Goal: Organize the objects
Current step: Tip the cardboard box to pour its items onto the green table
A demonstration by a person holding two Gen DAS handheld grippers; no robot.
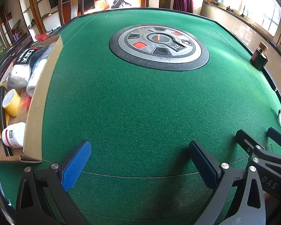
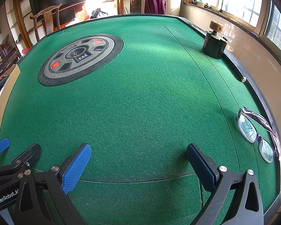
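The left hand-held gripper (image 1: 139, 166) and the right hand-held gripper (image 2: 138, 168) both hover over the near edge of the green desk (image 1: 140, 97), tilted down at it, each with its fingers spread wide and nothing between them. That reads as a ready stance, neither side yet committed to an object. A cardboard box (image 1: 37, 108) sits at the left edge, already holding a white bottle (image 1: 13, 135), a yellow tape roll (image 1: 11, 102) and some packets, so it is probably the place where things get collected. What is left loose lies on the right: glasses (image 2: 258, 135) near the right rim, folded with lenses up (thin frame, awkward to pinch), and a dark jar (image 2: 214, 45) with a knob-like top at the far right edge. The right gripper is nearer both, so the glasses look like its likely first pick.
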